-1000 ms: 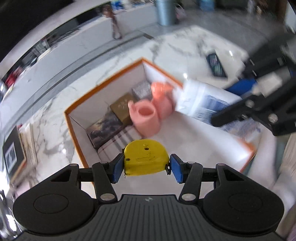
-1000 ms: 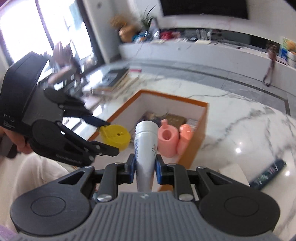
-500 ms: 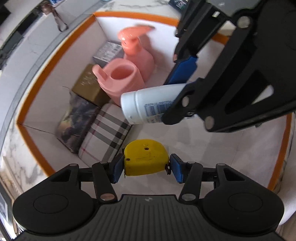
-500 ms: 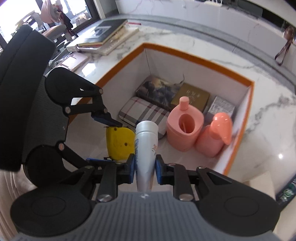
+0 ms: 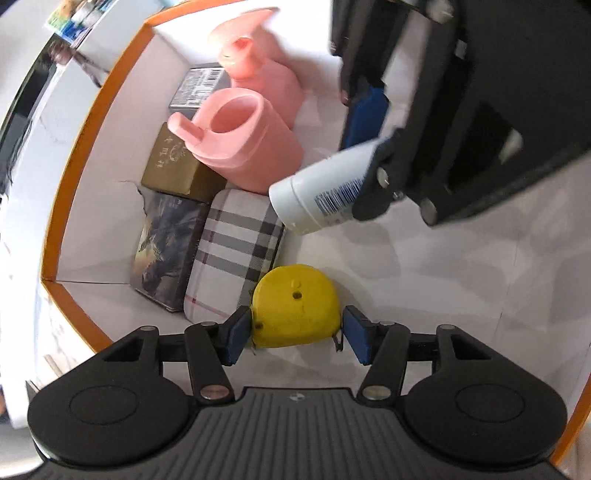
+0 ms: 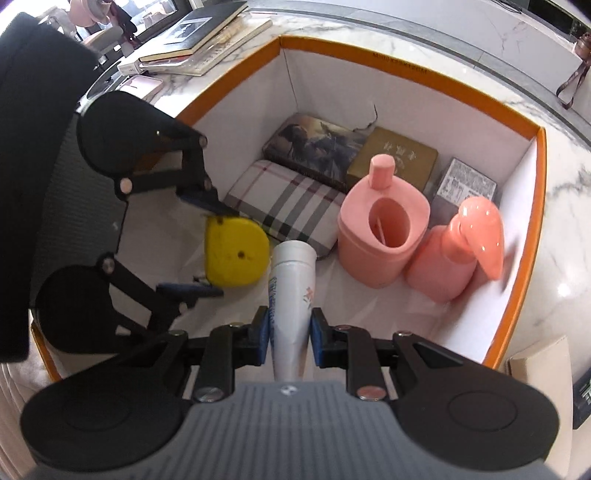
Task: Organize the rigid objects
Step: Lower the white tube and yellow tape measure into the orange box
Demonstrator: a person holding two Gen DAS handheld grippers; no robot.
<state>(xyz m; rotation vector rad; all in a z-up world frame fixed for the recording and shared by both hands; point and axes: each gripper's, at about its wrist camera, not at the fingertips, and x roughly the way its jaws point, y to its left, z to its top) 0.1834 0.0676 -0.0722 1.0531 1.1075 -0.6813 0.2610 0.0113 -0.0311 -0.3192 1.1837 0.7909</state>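
A yellow tape measure (image 5: 295,306) rests on the floor of the orange-rimmed white box (image 5: 74,177), beside a plaid case (image 5: 236,251). My left gripper (image 5: 295,336) straddles it with its jaws opening; a gap shows at the right pad, so the tape measure is between the pads but not squeezed. From the right wrist view the tape measure (image 6: 236,254) lies between the left gripper's (image 6: 219,251) fingers. My right gripper (image 6: 288,332) is shut on a white tube (image 6: 291,280), its cap end pointing down into the box (image 6: 406,74). The left wrist view shows this tube (image 5: 317,199) hanging above the plaid case's edge.
Inside the box stand a pink holder (image 6: 384,236) and a pink pump bottle (image 6: 454,258). A dark picture box (image 6: 314,144), a gold box (image 6: 399,155) and a small grey carton (image 6: 465,181) lie along the far wall. Books (image 6: 199,33) are stacked outside the box.
Both grippers have come down into the box. The left jaws have spread away from the tape measure, which now sits on the box floor. The right gripper still holds the tube.
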